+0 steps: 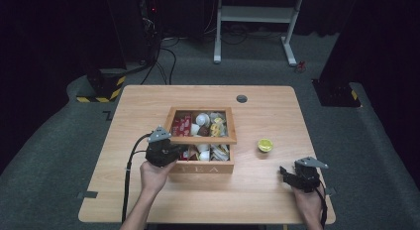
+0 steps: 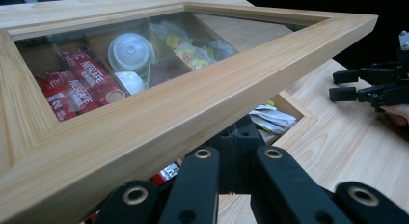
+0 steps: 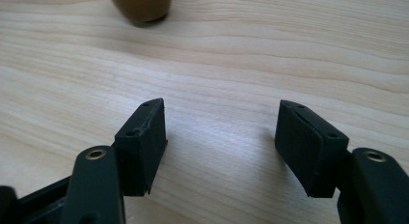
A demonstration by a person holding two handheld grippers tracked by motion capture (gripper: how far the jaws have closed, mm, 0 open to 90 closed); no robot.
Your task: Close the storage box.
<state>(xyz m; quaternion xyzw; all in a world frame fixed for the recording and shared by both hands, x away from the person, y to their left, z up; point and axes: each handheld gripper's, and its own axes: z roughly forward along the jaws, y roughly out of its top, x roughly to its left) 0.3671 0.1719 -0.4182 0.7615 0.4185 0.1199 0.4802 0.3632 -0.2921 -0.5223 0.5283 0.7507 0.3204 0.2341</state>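
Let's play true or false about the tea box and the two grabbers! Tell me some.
1. The tea box has its glass lid lifted partway. True.
2. The right gripper holds the capsule. False: its jaws stand open above the bare table.
3. The lid is lifted at the left gripper. True.
4. The capsule is inside the box. False: it sits on the table, right of the box.

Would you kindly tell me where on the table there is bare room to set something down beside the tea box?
Bare wood lies left of the tea box to the table edge, across the far strip behind it, and on the right around the small yellow-green cup. The near strip is crowded: the left claw props the glass lid, and the right claw hovers open near the right corner.
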